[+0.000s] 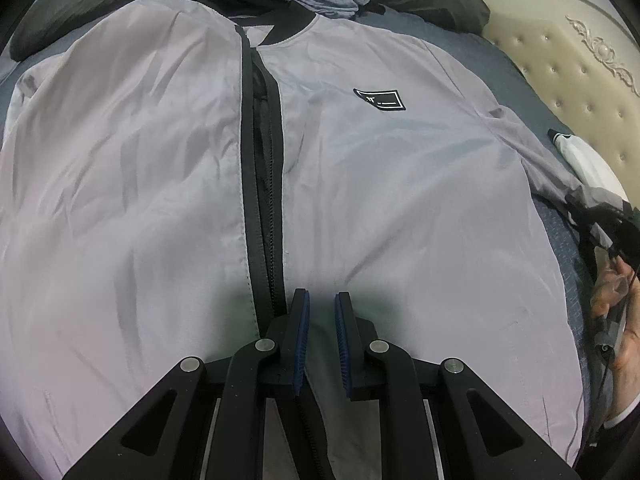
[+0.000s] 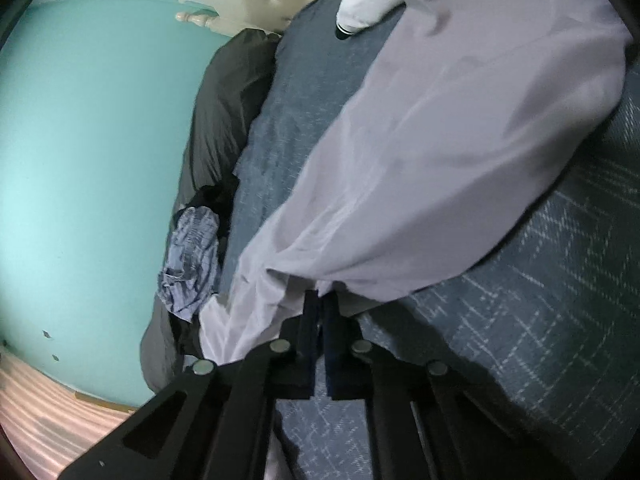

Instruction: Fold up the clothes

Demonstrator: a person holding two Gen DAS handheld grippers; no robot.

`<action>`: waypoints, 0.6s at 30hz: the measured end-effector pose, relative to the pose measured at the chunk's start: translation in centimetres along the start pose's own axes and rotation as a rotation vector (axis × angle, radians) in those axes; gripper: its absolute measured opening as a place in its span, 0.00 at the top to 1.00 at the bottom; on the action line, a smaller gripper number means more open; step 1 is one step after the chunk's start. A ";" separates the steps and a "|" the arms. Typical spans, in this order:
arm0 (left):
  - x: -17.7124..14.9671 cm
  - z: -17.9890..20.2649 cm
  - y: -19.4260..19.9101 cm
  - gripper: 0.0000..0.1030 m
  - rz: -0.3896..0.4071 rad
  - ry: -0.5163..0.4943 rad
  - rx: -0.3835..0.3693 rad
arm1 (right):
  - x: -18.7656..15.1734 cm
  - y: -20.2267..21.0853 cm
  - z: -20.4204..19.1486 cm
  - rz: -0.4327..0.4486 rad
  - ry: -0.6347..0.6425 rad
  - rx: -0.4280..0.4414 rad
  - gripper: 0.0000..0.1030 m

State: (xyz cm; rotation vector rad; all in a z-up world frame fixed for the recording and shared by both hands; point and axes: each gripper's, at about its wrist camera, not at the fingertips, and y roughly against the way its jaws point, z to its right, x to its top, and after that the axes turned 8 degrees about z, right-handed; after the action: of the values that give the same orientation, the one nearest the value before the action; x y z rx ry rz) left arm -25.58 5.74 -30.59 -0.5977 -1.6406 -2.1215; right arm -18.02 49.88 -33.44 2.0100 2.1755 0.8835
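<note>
Both jaws: left gripper [image 1: 322, 300] over jacket [image 1: 400, 184]; right gripper [image 2: 320, 300] clamping sleeve [image 2: 420, 168]

A teal wall [image 2: 80, 152] rises behind a blue bedspread [image 2: 520, 360], a cream tufted headboard [image 1: 568, 80] and striped flooring [image 2: 44, 412].

1. A black patch [image 1: 380, 100] with a white border sits on the chest of the pale lilac jacket [image 1: 400, 200], upper middle of the left wrist frame. It carries a small white mark that looks like two digits, perhaps "13", seen upside down, with a line of tiny print beside it, too small to read.
2. In the right wrist frame no text, label or number can be read.
</note>
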 end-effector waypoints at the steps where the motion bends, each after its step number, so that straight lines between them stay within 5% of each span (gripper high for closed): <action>1: 0.1 0.0 -0.1 0.86 -0.001 0.000 0.000 | 0.0 0.1 -0.1 0.006 0.012 -0.009 0.98; 15: 0.1 -2.4 4.1 0.83 0.112 0.096 -0.042 | 0.2 3.4 -1.6 0.105 0.037 -0.128 0.93; 18: -0.5 -2.5 5.4 0.78 0.131 0.106 -0.045 | -0.2 3.9 -2.6 0.110 0.080 -0.120 0.69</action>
State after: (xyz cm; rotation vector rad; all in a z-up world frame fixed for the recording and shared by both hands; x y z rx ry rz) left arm -22.44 2.08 -27.08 -0.5794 -1.4595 -2.0638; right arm -15.51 48.69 -29.68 2.0884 2.0126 1.0978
